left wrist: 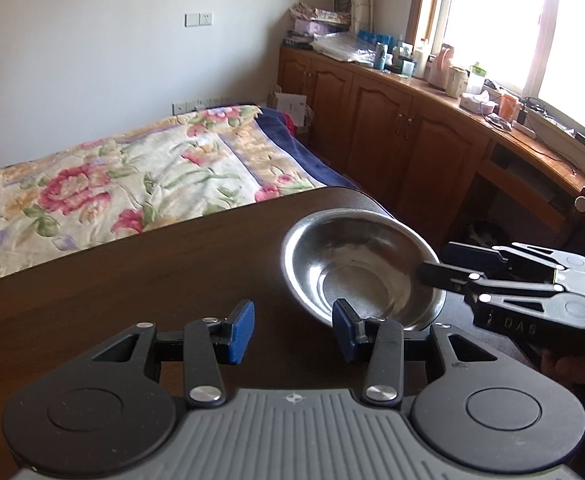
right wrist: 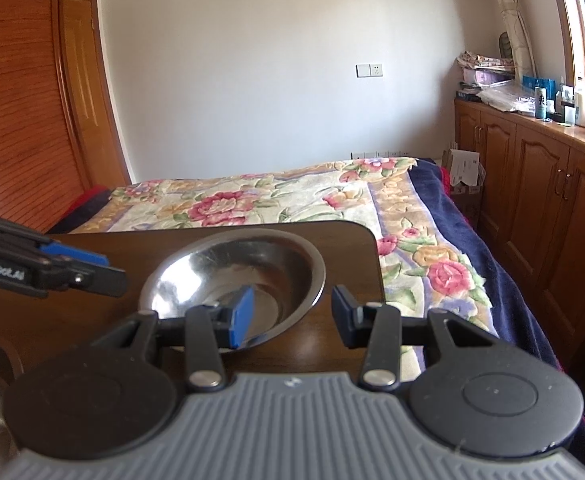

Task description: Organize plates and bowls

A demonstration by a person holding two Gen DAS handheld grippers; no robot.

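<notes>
Left wrist view, left to right: the dark wooden table [left wrist: 132,280] lies bare before the left gripper [left wrist: 292,330], whose blue-padded fingers [left wrist: 241,332] stand spread with nothing between them. The steel bowl [left wrist: 356,264] sits ahead and to the right of this gripper, near the table's far right corner, upright, mouth up. At the far right, the right gripper [left wrist: 444,262] reaches in from the bowl's right side; one finger lies over the inner wall and the other outside, so the rim passes between them. The jaws have not visibly pinched the rim.

Right wrist view, left to right: the left gripper [right wrist: 88,270] enters at the left edge, apart from the bowl. The bowl [right wrist: 212,264] lies directly ahead of the right gripper [right wrist: 292,318], slightly left of its centre line. The left pad is inside the bowl and the right pad outside, with a wide gap between them; the gripper is open. The right hand is judged the nearer, and closing on the near-right rim is the likely coming move.

The bowl is round, without a long axis, shallow, flat-bottomed, polished, with a rolled flared lip. It appears empty; no plates are visible.
</notes>
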